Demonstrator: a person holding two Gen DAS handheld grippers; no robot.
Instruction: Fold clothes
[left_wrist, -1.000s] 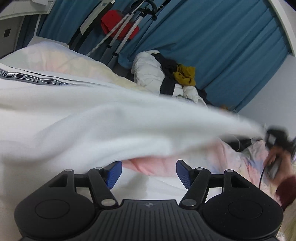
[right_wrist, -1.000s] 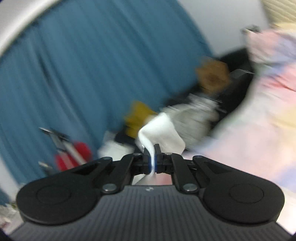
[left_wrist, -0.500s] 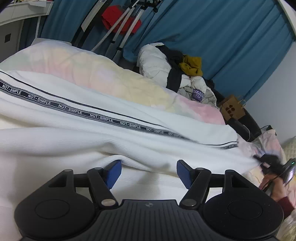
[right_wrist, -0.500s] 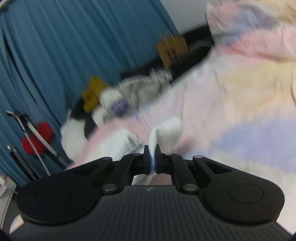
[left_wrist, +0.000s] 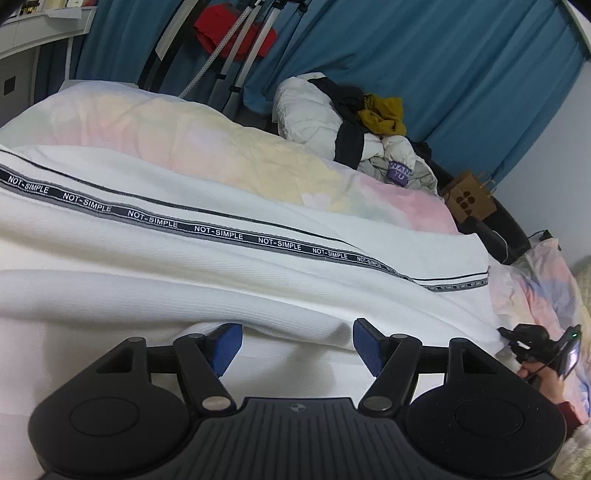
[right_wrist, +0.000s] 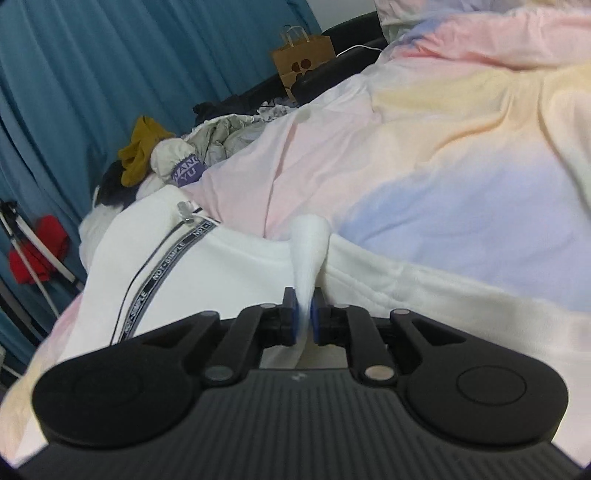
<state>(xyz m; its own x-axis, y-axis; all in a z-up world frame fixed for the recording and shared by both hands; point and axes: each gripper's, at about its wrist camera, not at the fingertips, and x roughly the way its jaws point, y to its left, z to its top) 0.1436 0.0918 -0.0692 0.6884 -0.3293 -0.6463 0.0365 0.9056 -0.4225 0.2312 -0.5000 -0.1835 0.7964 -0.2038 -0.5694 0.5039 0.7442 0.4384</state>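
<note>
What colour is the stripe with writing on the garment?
Black stripe with white "NOT-SIMPLE" lettering, clearest in the left wrist view.

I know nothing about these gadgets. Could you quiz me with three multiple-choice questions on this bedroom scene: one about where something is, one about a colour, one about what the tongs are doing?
1. Where is the paper bag?
A. On the white garment
B. Beyond the bed, by the curtain
C. Between the left tongs

2. What colour is the curtain?
A. Blue
B. Red
C. Yellow

3. What are the right tongs doing?
A. Spread wide over nothing
B. Gripping the paper bag
C. Pinching a fold of the white garment

Answers:
1 B: the bag stands past the far edge of the bed, against the curtain.
2 A: blue drapes fill the background in both views.
3 C: white cloth is squeezed between its blue pads, while the left tongs are spread open.
</note>
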